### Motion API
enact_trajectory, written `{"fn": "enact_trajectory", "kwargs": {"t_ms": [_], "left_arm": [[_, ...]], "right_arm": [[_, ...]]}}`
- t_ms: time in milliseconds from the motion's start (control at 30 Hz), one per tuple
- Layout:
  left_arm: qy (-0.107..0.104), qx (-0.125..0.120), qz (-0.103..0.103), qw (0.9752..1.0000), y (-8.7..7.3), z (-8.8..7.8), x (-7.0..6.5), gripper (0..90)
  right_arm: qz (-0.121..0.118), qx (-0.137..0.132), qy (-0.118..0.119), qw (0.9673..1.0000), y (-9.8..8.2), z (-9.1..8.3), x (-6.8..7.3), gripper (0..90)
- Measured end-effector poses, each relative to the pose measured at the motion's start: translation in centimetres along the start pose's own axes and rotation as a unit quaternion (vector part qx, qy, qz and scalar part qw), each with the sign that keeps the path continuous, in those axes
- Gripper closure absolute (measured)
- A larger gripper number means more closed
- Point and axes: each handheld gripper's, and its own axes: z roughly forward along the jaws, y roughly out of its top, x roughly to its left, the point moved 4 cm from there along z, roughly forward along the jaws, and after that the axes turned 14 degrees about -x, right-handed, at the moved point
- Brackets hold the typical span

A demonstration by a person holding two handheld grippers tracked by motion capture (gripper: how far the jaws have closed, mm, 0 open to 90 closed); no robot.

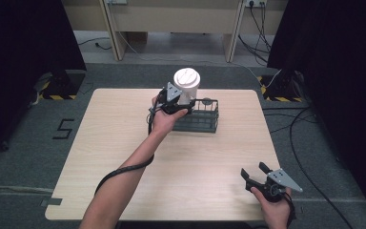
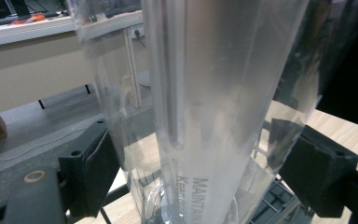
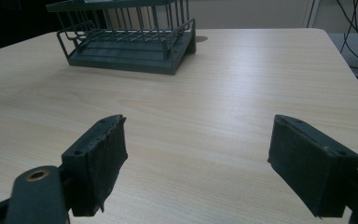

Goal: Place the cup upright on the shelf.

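Cup [image 2: 214, 93] between left fingers [image 2: 91, 172]

Light wood-grain rectangular counter [image 1: 124, 143] with rounded corners, dark grey wire rack basket [image 1: 201, 119] standing toward its far edge

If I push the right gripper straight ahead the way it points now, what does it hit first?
Probably the dark wire rack, though it sits left of centre, so the right gripper, jaws open, might pass it over bare table.

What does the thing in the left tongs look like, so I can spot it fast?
On the wooden table, find the dark wire rack near the far edge. Just above its left end, the left tongs grip a tall clear plastic cup; its white lid marks it out.
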Motion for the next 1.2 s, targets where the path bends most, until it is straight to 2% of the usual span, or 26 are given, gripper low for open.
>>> {"fn": "enact_trajectory", "kwargs": {"t_ms": [333, 400, 700, 1200], "left_arm": [[0.009, 0.014, -0.003, 0.9999, -1.1, 0.5, 0.4, 17.9], [0.009, 0.015, -0.007, 0.9998, -1.3, 0.6, 0.3, 17.9], [0.007, 0.029, 0.001, 0.9996, -2.3, 1.4, -0.4, 17.8], [0.008, 0.04, -0.01, 0.9991, -3.5, 2.2, -1.2, 17.7]], "right_arm": [[0.002, -0.002, 0.0, 1.0, 0.0, 0.0, 0.0, 19.3], [0.002, -0.002, 0.0, 1.0, 0.0, 0.0, 0.0, 19.3], [0.003, -0.001, 0.001, 1.0, 0.0, 0.0, 0.0, 19.1], [0.001, -0.001, 0.003, 1.0, 0.0, 0.0, 0.0, 19.0]]}}
